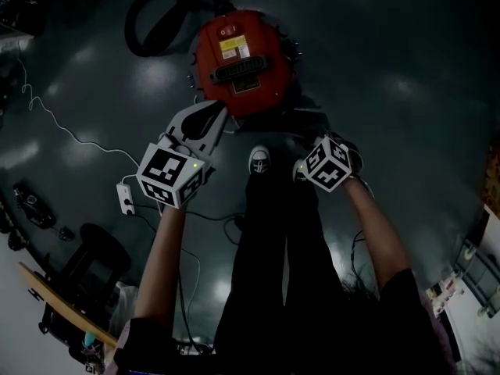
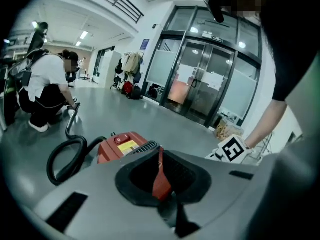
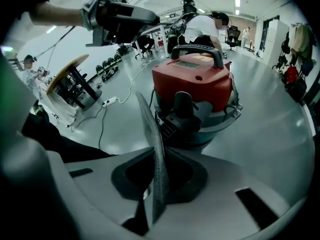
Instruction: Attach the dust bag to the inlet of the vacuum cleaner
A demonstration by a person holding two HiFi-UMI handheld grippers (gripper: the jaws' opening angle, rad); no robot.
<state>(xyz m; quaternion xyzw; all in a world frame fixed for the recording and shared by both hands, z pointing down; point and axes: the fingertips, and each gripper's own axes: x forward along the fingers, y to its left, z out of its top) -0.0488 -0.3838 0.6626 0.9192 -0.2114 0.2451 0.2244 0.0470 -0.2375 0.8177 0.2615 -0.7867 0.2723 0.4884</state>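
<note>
So, a round red-topped vacuum cleaner with a grey lower body [image 1: 242, 61] is seen standing on the glossy grey floor [image 1: 391, 69], right in front of the person's white-toed shoe [image 1: 260, 160]. A thick black hose [image 1: 152, 22] is looped off its far side.

The left gripper [image 2: 160, 176] is held up in the air. Its jaws are pressed flat together and show as one thin red strip, with nothing caught in there. The vacuum is seen just past that strip and lower down, well clear of the jaws.

Same deal with the right gripper [image 3: 152, 154]: the jaws are closed against each other and read as a single grey textured blade, with no thing pinched. It is pointed at the vacuum's front, where a black fitting [image 3: 182, 106] sticks out of the grey body. That fitting sits just right of the blade tip in the right gripper view, near but not touched.

A white power strip [image 1: 125, 198] is lying on the floor to the left.
</note>
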